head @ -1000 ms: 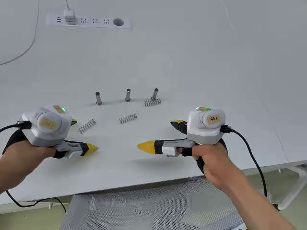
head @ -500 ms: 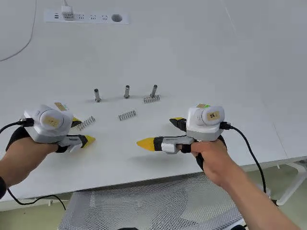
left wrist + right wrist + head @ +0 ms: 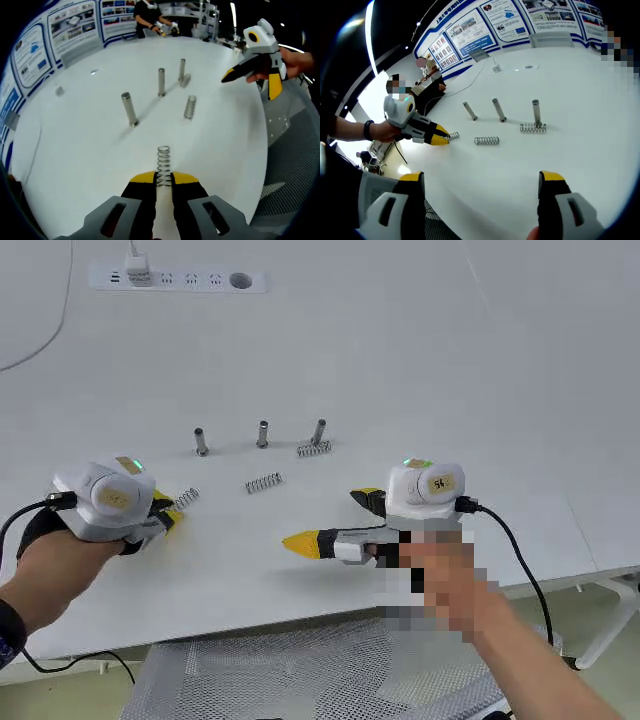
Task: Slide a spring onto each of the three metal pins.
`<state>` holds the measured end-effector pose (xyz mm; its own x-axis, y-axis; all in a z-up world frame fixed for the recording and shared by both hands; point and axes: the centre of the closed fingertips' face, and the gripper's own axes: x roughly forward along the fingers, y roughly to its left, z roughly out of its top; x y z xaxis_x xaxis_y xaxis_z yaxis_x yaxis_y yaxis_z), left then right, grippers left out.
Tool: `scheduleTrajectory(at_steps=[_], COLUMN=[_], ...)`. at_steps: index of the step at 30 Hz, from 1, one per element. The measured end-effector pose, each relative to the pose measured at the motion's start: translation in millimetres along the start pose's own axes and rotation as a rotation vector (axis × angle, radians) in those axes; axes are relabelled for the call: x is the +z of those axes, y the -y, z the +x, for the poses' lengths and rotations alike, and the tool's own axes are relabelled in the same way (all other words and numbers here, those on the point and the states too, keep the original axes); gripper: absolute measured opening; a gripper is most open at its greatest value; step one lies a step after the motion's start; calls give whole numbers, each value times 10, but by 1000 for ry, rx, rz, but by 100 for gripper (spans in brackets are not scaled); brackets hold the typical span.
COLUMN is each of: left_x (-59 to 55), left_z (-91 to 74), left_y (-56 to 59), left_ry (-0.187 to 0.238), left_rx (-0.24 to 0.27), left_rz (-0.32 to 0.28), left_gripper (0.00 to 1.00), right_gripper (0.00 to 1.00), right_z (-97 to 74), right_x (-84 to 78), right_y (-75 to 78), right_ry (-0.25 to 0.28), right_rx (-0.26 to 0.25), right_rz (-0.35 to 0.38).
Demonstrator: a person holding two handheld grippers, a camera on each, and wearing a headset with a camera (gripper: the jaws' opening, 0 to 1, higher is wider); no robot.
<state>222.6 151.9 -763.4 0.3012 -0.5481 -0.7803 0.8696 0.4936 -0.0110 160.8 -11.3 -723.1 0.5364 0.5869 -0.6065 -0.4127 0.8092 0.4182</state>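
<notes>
Pinching spring (image 3: pixel 163 157) end, left claw (image 3: pixel 163 178) clenched on it; right claw (image 3: pixel 480 176) spread wide, released.

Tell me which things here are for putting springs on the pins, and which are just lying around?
For the job: left pin, middle pin, right pin; near spring, middle spring, far spring; left hand-held gripper, right hand-held gripper.

Just lying about: power strip, mesh seat.
</notes>
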Motion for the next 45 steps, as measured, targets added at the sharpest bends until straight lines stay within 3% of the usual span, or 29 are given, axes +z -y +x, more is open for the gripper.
scheduleTrajectory(at_steps=[4, 6, 15, 19, 24, 29, 45], left_x=[3, 2, 8, -3, -29, -9, 278], left_z=[4, 3, -19, -63, -127, -205, -371], left_y=[11, -12, -13, -9, 10, 73, 336], left_ry=[-11, -11, -29, -11, -8, 1, 54], left_rx=[15, 24, 20, 18, 27, 24, -20], left_rz=[30, -17, -52, -129, -141, -140, -67], left_gripper=[11, 11, 10, 10, 10, 10, 10], right_gripper=[96, 96, 94, 94, 93, 92, 83], right_z=[8, 7, -14, -15, 5, 21, 26], right_x=[0, -3, 27, 34, 13, 9, 115], right_y=[-22, -32, -50, -62, -102, -150, -235], right_ry=[-1, -2, 3, 7, 2, 1, 46], right_rx=[7, 10, 18, 23, 36, 49, 91], right_rz=[-2, 0, 5, 8, 8, 13, 54])
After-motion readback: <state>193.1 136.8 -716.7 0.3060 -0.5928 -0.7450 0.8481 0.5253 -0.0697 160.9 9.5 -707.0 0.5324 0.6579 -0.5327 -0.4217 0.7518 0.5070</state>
